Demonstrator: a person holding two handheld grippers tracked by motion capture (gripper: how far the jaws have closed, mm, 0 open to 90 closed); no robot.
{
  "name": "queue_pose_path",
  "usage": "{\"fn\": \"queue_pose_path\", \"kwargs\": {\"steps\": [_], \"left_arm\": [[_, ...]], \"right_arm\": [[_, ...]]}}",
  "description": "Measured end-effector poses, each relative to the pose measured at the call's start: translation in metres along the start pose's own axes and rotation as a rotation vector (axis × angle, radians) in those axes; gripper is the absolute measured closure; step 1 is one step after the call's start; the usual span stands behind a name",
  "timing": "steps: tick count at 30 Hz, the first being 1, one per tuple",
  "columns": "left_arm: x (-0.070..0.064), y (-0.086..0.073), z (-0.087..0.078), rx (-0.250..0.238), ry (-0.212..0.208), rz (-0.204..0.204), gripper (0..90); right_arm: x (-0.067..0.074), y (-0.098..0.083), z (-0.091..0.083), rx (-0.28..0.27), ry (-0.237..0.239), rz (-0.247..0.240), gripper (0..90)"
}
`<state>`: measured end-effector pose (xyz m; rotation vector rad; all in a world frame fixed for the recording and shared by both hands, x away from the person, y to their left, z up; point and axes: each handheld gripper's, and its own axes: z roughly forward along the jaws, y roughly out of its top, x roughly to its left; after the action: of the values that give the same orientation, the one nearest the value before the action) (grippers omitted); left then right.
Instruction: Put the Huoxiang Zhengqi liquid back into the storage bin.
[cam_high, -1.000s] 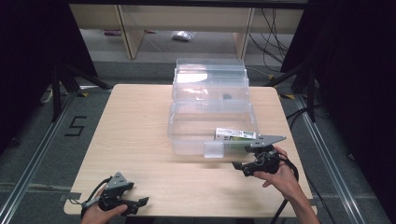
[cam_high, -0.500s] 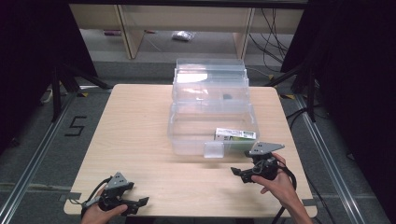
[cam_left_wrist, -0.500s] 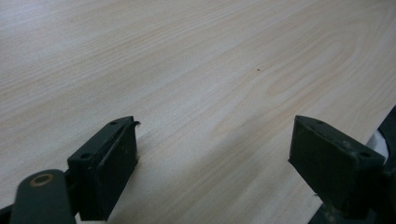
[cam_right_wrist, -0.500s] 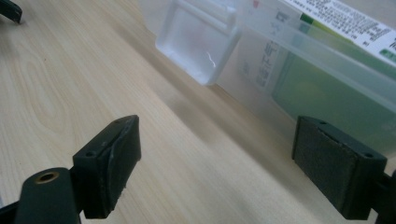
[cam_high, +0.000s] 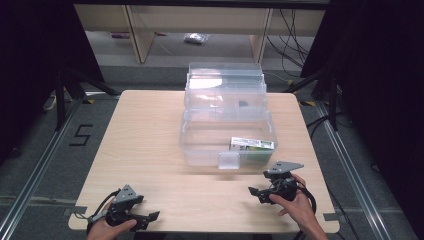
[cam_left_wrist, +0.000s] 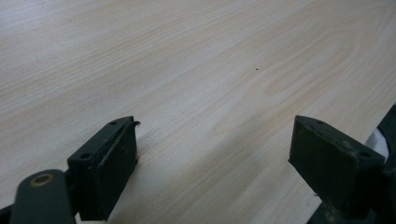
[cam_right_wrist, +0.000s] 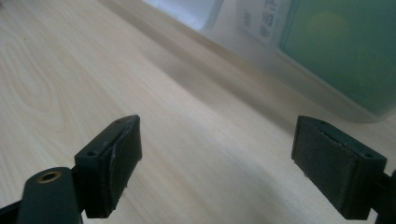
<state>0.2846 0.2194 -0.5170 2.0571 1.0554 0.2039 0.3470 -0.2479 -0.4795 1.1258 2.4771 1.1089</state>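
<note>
The pale wooden bench (cam_high: 145, 150) carries a clear plastic box (cam_high: 200, 145) at its middle, with its lid standing open toward the far edge and a small latch tab (cam_high: 229, 160) on its near wall. Inside the box, against the near right corner, lies a green and white carton (cam_high: 251, 145); the right gripper view shows its green face (cam_right_wrist: 341, 51) through the clear wall. The right gripper (cam_high: 256, 192) rests on the bench just in front of that corner, its jaws wide apart and holding nothing. The left gripper (cam_high: 152, 217) sits at the near left edge, well apart from the box, jaws likewise spread over bare wood.
</note>
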Motion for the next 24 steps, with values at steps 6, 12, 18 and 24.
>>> {"fn": "queue_pose_path", "kwargs": {"steps": [6,12,18,24], "left_arm": [[-0.002,0.000,0.000,-0.007,0.008,0.003,14.8],[-0.001,0.000,-0.002,0.005,0.025,0.028,14.8],[-0.003,-0.001,-0.004,0.013,0.038,0.037,14.8],[-0.004,-0.001,-0.007,0.023,0.031,0.054,14.8]], "right_arm": [[0.006,-0.007,-0.001,0.010,0.004,0.010,17.2],[0.012,-0.010,-0.005,0.012,0.002,-0.004,17.2],[0.015,-0.013,-0.007,0.010,0.005,-0.003,17.2],[0.022,-0.018,-0.011,0.029,0.013,0.008,17.2]]}}
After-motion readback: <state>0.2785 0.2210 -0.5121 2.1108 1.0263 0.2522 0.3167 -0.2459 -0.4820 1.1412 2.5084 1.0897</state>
